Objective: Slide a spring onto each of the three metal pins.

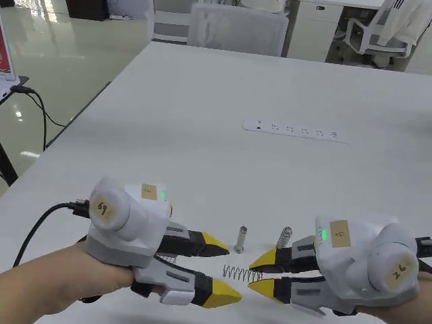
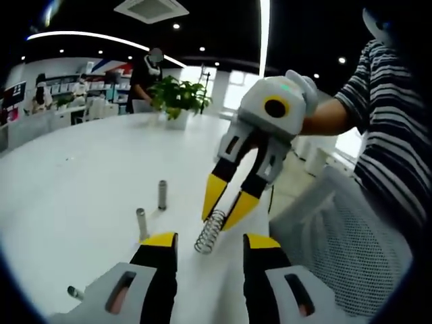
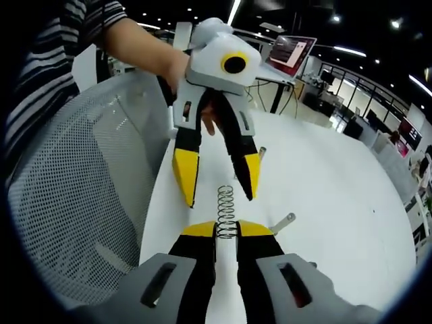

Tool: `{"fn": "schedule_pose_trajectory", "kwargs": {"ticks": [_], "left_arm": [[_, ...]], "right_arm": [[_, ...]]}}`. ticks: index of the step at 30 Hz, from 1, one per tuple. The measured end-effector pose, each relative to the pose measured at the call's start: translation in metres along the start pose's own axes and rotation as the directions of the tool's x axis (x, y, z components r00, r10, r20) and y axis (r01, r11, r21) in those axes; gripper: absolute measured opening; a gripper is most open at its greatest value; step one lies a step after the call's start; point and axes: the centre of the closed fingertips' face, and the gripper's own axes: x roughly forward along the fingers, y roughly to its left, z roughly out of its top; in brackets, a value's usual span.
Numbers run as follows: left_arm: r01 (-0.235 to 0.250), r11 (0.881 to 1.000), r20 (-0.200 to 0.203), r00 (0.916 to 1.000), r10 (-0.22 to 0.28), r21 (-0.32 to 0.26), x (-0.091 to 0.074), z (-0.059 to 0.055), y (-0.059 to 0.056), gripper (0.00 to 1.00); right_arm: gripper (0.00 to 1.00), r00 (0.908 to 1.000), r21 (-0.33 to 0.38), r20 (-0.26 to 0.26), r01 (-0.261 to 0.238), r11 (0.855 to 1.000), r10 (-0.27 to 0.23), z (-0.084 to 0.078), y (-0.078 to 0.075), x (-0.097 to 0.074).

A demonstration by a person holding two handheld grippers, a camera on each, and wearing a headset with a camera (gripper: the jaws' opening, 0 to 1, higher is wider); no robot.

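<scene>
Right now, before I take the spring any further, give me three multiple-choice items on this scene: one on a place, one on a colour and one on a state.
1. Where is the spring?
A. Lying alone, far from both grippers.
B. Lifted high above both grippers.
C. Between the two grippers' tips, with one end in the right gripper.

2. What colour are the jaw tips of both grippers?
A. Yellow.
B. Red.
C. Blue.

3. How does the left gripper stand?
A. Shut on the spring.
B. Open, not closed on anything.
C. Shut tight on nothing.

Answers:
1 C: the right gripper view shows its own jaws pinched on the spring's near end.
2 A: all four tips are yellow in the head view.
3 B: its jaws stand spread wide apart.
</scene>
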Motion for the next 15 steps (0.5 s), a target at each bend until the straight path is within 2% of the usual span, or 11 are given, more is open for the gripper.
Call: {"fn": "schedule_pose_trajectory", "kwargs": {"ticks": [9,15], "left_arm": [[0.01,0.999,0.016,0.9998,-0.01,0.034,0.0059,0.0034,-0.0009,0.06],[0.032,0.998,0.019,0.9993,-0.033,0.059,0.0081,0.0048,-0.0033,0.05]], "right_arm": [[0.08,0.9999,-0.015,-0.003,-0.014,1.0,0.014,0.0,0.0005,-0.0064],[0.08,0.9999,-0.012,-0.006,-0.013,1.0,0.013,-0.0019,-0.0002,-0.0082]]}}
